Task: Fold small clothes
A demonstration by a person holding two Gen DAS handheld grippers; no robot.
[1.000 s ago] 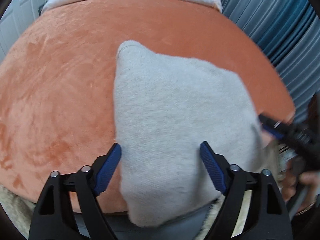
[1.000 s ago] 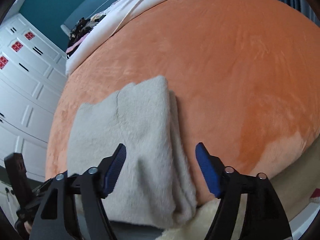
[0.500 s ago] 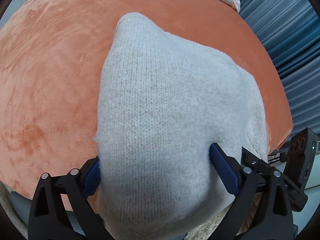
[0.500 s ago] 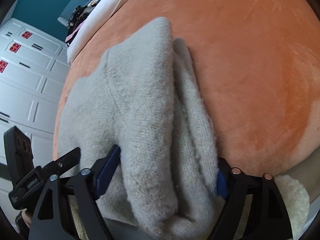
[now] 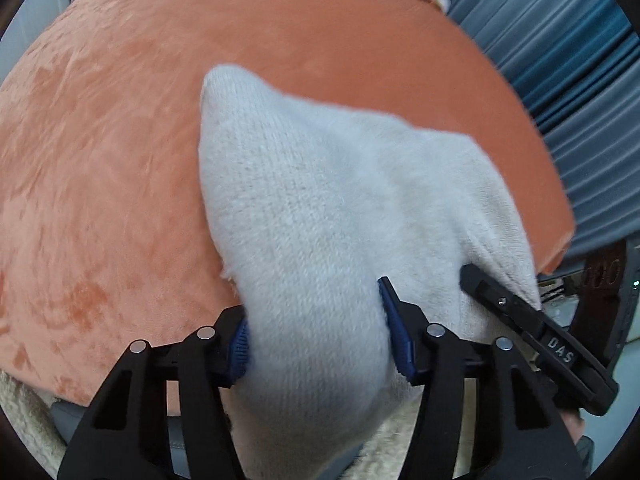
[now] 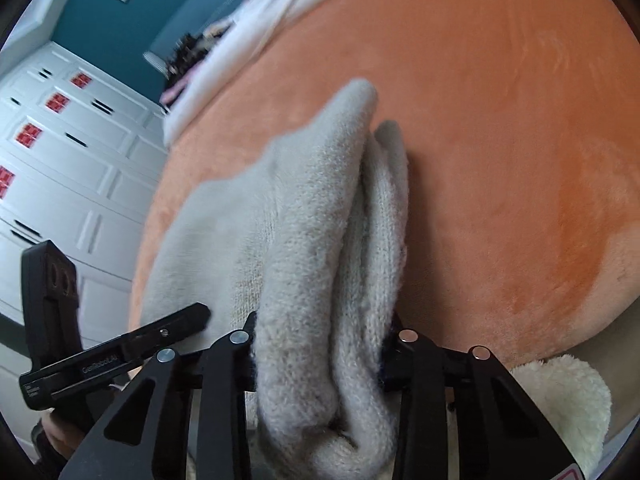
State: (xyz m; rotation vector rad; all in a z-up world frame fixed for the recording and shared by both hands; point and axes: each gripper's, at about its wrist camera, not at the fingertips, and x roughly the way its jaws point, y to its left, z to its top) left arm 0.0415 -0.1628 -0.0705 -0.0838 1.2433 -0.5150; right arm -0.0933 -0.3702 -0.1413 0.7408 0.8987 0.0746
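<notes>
Grey fuzzy knitted garment [image 5: 320, 216] lies on the orange plush bedspread [image 5: 100, 160]; I see my left gripper [image 5: 320, 340] clamping its near edge and my right gripper [image 6: 320, 356] apparently pinching bunched folds, pads hidden.

Soft daylight — fisheye warp, motion blur

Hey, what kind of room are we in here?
Most likely a bedroom: an orange plush blanket covers what looks like a bed, with white panelled wardrobe doors on one side and blue curtains on the other.
</notes>
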